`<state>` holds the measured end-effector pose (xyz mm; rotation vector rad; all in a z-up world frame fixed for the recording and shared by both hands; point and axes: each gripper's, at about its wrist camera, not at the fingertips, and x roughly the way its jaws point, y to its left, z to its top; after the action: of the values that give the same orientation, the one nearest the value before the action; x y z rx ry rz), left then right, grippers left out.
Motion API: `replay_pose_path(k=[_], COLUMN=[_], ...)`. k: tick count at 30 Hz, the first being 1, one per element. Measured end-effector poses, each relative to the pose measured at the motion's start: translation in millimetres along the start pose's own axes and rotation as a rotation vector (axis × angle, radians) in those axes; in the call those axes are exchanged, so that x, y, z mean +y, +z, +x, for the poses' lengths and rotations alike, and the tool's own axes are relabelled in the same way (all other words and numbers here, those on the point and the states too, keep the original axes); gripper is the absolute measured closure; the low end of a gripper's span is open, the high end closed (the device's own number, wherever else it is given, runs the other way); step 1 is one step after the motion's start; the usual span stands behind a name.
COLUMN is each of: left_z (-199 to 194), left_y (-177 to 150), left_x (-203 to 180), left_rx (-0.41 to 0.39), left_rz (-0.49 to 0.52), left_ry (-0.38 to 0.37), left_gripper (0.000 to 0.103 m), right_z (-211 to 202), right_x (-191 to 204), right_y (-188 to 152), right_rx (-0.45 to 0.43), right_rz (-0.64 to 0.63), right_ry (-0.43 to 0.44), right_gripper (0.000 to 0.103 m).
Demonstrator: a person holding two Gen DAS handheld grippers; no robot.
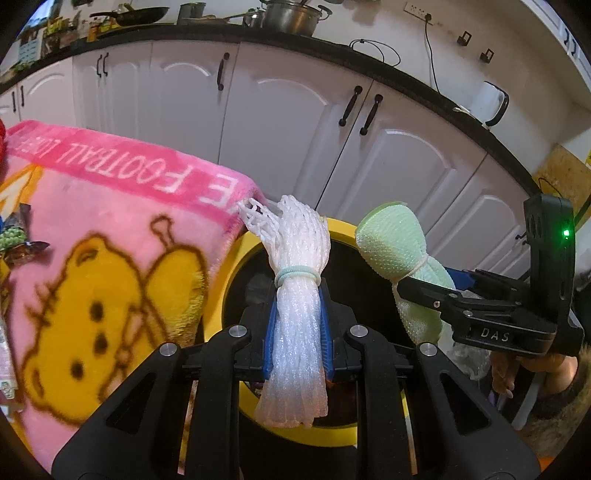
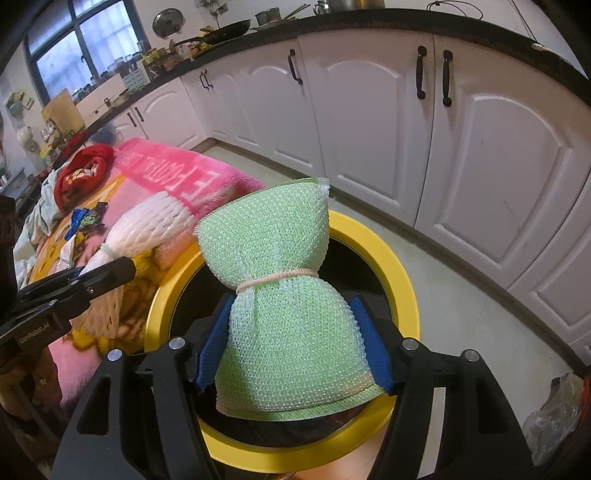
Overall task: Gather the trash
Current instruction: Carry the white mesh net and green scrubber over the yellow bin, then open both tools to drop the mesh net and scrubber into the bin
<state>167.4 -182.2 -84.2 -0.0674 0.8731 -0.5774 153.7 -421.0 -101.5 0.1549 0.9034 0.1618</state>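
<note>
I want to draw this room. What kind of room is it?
Most likely a home kitchen: white cabinets run under a dark countertop, with a steel pot and a wok standing on top.

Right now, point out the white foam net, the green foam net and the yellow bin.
white foam net (image 1: 299, 314), left wrist view, bunched middle below its band.
green foam net (image 2: 295, 332), right wrist view, lower half between the pads.
yellow bin (image 2: 391, 266), right wrist view, right rim.
</note>
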Motion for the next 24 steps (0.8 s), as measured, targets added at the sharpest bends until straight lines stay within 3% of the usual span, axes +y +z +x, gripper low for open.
replay_pose_path(k=[6, 8, 10, 12, 16, 19, 24], left_z=[4.1, 4.0, 2.8, 1.5, -5.0, -10.7, -21.5], left_y=[-1.2, -1.6, -2.2, -2.1, -2.8, -3.8, -4.6], left_x=[1.1, 2.8, 4.5, 6.6, 11.0, 13.5, 19.0], left_rx=[0.009, 0.01, 0.009, 0.011, -0.002, -0.015, -0.037], left_rz=[-0.007, -0.009, -0.012, -0.018, -0.035, -0.042, -0.049], left_ry=[0.006, 0.014, 0.027, 0.028, 0.037, 0.05, 0.077], left_gripper=[0.088, 0.077, 0.059, 0.052, 0.026, 0.015, 0.011], right_z=[6.1, 7.0, 6.6, 4.4, -0.1, -4.1, -8.5], right_x=[-4.2, -6.7, -10.3, -12.9, -14.6, -13.1, -8.3], right_y=[-1.2, -1.5, -1.2, -0.5, 1.4, 2.8, 4.9], right_rx=[0.011, 0.015, 0.017, 0.01, -0.006, -0.019, -0.035], right_rz=[0.014, 0.029, 0.051, 0.065, 0.071, 0.07, 0.056], right_ry=[-0.001, -0.005, -0.005, -0.007, -0.009, -0.007, 0.0], right_gripper=[0.035, 0.033, 0.033, 0.033, 0.032, 0.031, 0.031])
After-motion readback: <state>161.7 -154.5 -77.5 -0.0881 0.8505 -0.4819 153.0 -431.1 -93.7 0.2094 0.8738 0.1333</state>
